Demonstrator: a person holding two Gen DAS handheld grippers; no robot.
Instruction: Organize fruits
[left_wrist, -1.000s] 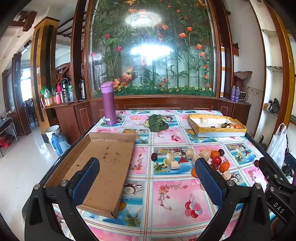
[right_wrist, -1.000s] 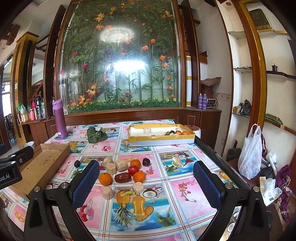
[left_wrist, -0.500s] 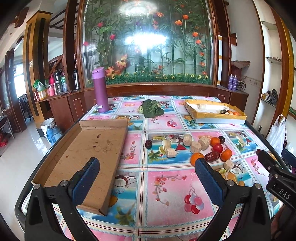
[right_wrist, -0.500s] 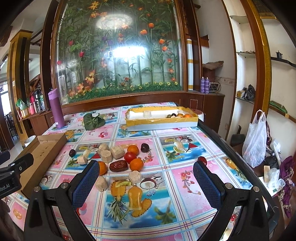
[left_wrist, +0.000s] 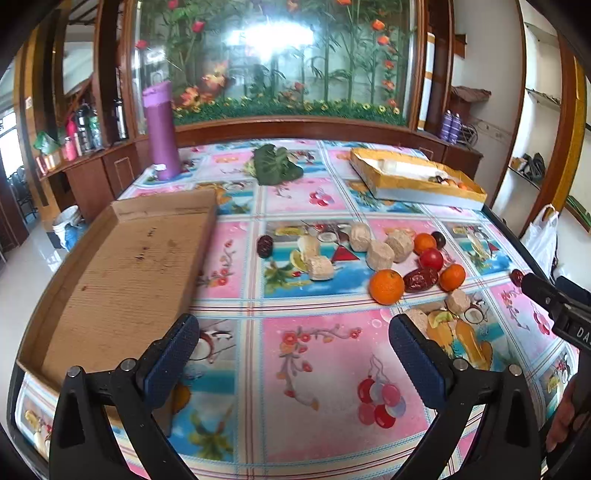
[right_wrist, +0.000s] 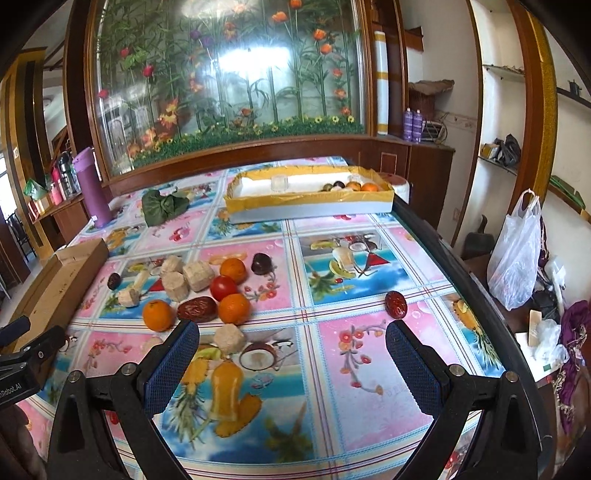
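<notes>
Loose fruit lies in a cluster mid-table: an orange (left_wrist: 386, 286), a red date (left_wrist: 421, 279), a tomato (left_wrist: 431, 259) and several beige chunks (left_wrist: 380, 254). In the right wrist view the same orange (right_wrist: 158, 315) and date (right_wrist: 197, 308) sit just beyond the left finger, and a lone date (right_wrist: 396, 304) lies to the right. My left gripper (left_wrist: 293, 360) is open above the tablecloth, short of the fruit. My right gripper (right_wrist: 291, 363) is open too, holding nothing. A yellow-rimmed tray (right_wrist: 310, 204) at the far end holds some fruit.
A flat cardboard tray (left_wrist: 125, 266) lies on the table's left side. A purple flask (left_wrist: 161, 131) and a green leafy bundle (left_wrist: 275, 164) stand at the back. A white plastic bag (right_wrist: 517, 254) hangs past the table's right edge (right_wrist: 461, 266).
Both grippers have tilted down and moved closer to the table, so the fruit cluster looms larger. Nothing on the table has moved and both grippers stay open.
</notes>
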